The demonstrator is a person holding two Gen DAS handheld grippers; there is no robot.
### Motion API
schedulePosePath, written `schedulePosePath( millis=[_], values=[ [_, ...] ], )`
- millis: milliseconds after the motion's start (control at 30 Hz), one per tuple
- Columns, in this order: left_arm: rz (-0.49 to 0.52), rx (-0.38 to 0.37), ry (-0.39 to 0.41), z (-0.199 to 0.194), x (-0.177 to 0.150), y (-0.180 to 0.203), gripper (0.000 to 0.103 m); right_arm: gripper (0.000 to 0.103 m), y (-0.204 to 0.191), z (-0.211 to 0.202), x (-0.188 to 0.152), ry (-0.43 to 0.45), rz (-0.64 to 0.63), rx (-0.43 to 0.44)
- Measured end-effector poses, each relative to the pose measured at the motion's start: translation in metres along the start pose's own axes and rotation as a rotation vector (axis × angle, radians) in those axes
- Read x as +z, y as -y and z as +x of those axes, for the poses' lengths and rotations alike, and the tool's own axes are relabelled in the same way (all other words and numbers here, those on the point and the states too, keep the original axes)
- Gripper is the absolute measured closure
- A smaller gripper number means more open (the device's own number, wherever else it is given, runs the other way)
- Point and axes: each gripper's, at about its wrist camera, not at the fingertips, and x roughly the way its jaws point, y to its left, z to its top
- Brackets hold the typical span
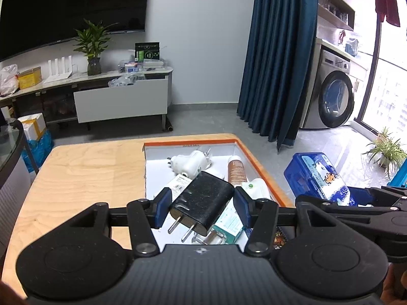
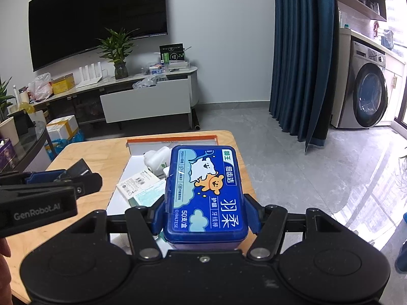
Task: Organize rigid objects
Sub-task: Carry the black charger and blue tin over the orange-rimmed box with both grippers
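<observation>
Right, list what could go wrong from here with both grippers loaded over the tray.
1. The black charger sits skewed between the left gripper pads, so it might twist free.
2. The tray is already crowded, so the blue floss box in the right gripper may land tilted on other items.

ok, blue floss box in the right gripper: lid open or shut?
Shut. The blue floss box shows its printed lid sitting flat on the base with no gap, clamped between the right gripper pads above the orange-rimmed tray.
</observation>
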Motion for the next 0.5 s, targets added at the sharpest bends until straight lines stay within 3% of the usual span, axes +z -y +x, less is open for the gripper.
schedulePosePath(
  millis=[500],
  values=[
    [-0.025, 0.038, -0.03, -0.0017, -0.0099, 0.0048, 0.049, 0.029, 0.0033, 0.004, -0.0037, -0.015, -0.015, 0.007]
  ],
)
